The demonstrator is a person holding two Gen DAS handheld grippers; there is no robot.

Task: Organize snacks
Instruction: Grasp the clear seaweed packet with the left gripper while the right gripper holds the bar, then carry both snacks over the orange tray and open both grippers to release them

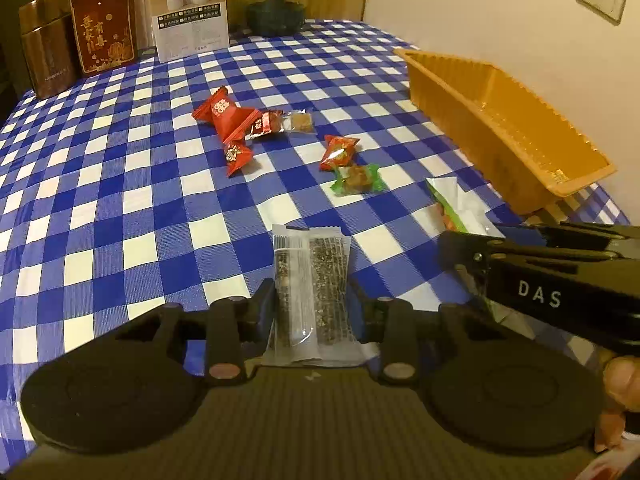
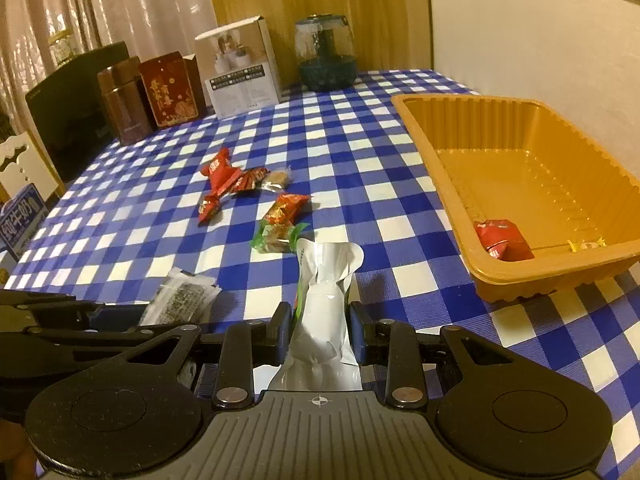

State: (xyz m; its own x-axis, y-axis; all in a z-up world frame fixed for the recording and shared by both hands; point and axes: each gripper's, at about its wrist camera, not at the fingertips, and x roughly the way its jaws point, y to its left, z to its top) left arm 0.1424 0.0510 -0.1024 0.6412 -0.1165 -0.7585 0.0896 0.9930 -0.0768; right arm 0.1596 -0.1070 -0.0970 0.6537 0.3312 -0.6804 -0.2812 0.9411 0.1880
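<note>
Here, on the blue-and-white checked tablecloth point(image 2: 360, 168), the orange ribbed plastic tray point(image 2: 600, 196) sits at the right by the wall, holding one red foil-wrapped snack point(image 2: 503, 239) in its near corner and a small yellowish scrap beside it.

The left gripper point(image 1: 314, 304) is clenched on a clear-wrapped dark seaweed-like snack bar point(image 1: 320, 276), pads pressing both long edges. The right gripper point(image 2: 320, 330) is clamped on a crumpled white and green snack pouch point(image 2: 326, 300), near the tray's left side.

Loose further out lie a cluster of red wrapped candies point(image 1: 228, 120), a clear-wrapped brown sweet point(image 1: 298, 122), an orange-red packet point(image 1: 339, 152) and a green-wrapped brown candy point(image 1: 356, 180).

At the far edge stand a brown tin point(image 1: 48, 46), a red printed box point(image 1: 104, 28), a white carton point(image 1: 190, 12) and a dark glass jar point(image 1: 276, 0).
</note>
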